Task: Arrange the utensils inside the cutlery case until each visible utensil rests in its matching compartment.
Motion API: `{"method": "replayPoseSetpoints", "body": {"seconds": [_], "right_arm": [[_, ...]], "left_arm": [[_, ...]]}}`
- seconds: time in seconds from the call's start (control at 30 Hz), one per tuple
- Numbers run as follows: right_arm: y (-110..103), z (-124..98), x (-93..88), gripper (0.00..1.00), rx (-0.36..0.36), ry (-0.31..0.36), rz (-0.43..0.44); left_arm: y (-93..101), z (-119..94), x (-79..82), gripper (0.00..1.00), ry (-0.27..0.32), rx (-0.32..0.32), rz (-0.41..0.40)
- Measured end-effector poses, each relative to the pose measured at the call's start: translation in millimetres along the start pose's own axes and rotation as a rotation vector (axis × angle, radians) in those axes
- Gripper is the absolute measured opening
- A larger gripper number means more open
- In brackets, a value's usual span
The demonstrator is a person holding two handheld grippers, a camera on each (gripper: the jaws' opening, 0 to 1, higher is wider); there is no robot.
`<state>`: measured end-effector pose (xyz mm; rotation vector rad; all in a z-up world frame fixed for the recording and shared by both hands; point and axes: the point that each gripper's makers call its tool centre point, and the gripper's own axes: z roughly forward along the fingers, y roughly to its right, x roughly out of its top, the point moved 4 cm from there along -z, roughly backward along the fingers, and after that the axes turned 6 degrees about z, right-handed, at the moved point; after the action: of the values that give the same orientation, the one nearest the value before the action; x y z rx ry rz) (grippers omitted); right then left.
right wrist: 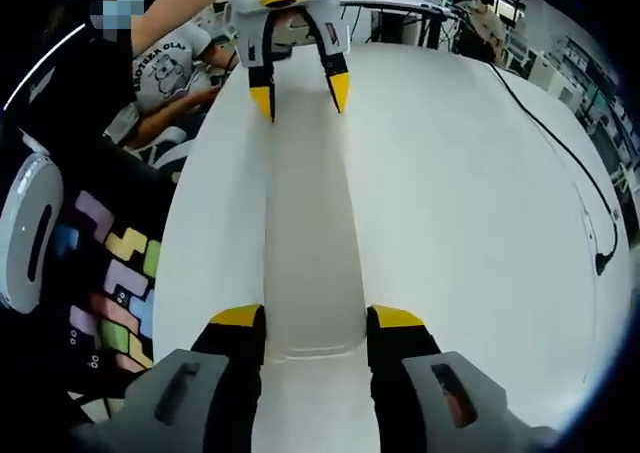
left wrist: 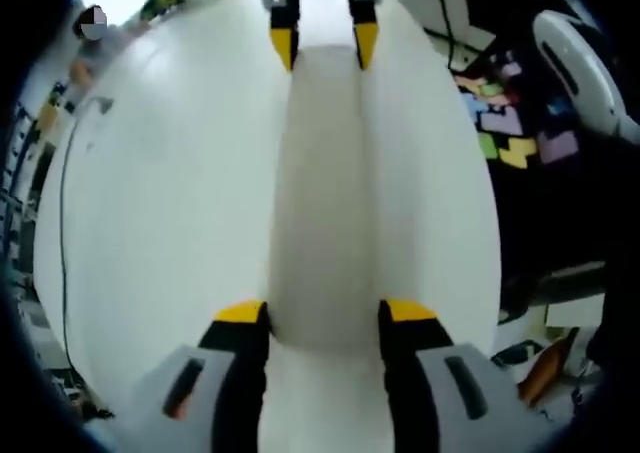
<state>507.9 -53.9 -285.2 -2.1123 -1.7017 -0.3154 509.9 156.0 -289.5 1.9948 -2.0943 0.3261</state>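
My left gripper [left wrist: 323,318] sits at one end of a long, pale translucent cutlery case [left wrist: 322,193] that lies on the white table [left wrist: 170,203]. The yellow-tipped jaws stand apart with that end of the case between them, pressed close to its sides; I seem to be gripping it, though I cannot see actual contact on both faces. At the far end of the case, straight ahead of me, my right gripper [left wrist: 323,45] faces back with its jaws spread around the other end.

From the right gripper [right wrist: 316,325] it reads the same in mirror: its jaws stand apart, close against the near end of the cutlery case [right wrist: 312,223], whose rounded rim lies just between the tips. Ahead, the left gripper [right wrist: 300,88] straddles the far end, jaws splayed. The case looks milky and I cannot tell whether any utensils lie inside it.

Off to the left of my right gripper, beyond the table edge, is a dark mat with coloured puzzle-shaped tiles [right wrist: 115,293], and a seated person in a printed shirt [right wrist: 165,68]. A thin black cable [right wrist: 575,173] trails across the table to the right.
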Motion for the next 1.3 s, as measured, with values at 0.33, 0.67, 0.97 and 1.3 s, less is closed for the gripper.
{"method": "replayPoseSetpoints", "body": {"seconds": [0.33, 0.67, 0.97, 1.3], "right_arm": [[-4.9, -5.4, -0.9, 0.41, -0.039, 0.024, -0.004], [-6.9, -3.5, 0.4, 0.40, -0.082, 0.018, -0.015], [-7.9, -4.4, 9.1, 0.40, -0.096, 0.010, -0.035], [-10.9, -20.7, 17.5, 0.38, -0.111, 0.037, -0.046]], "left_arm": [[0.7, -5.4, 3.1, 0.43, 0.019, 0.044, 0.017], [-0.8, -4.5, 5.1, 0.43, 0.009, 0.046, 0.014], [2.9, -4.3, -2.0, 0.43, -0.018, 0.032, -0.034], [6.0, -18.7, -9.4, 0.42, -0.023, 0.047, -0.057]]}}
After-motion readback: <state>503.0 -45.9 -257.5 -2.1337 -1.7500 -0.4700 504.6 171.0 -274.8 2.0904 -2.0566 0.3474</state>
